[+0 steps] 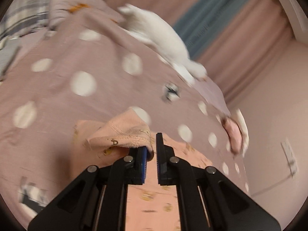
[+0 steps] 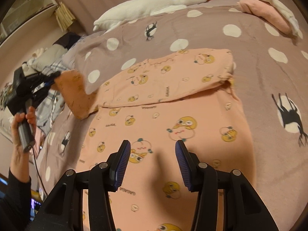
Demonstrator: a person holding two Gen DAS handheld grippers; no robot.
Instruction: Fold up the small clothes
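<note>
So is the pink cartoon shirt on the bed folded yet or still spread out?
Partly folded: the pink shirt's right sleeve lies across its chest, the left gripper lifts the other one.

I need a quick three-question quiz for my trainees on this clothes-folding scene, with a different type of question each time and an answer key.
1. True or false: the right gripper is clamped on the peach garment.
2. Which soft toy lies along the far edge of the dotted bedcover? A. white goose B. brown bear C. grey rabbit
3. Short answer: which gripper is pinching the garment's fabric?

Key
1. False: its jaws stand apart above the garment, with nothing between them.
2. A
3. The left gripper.
</note>
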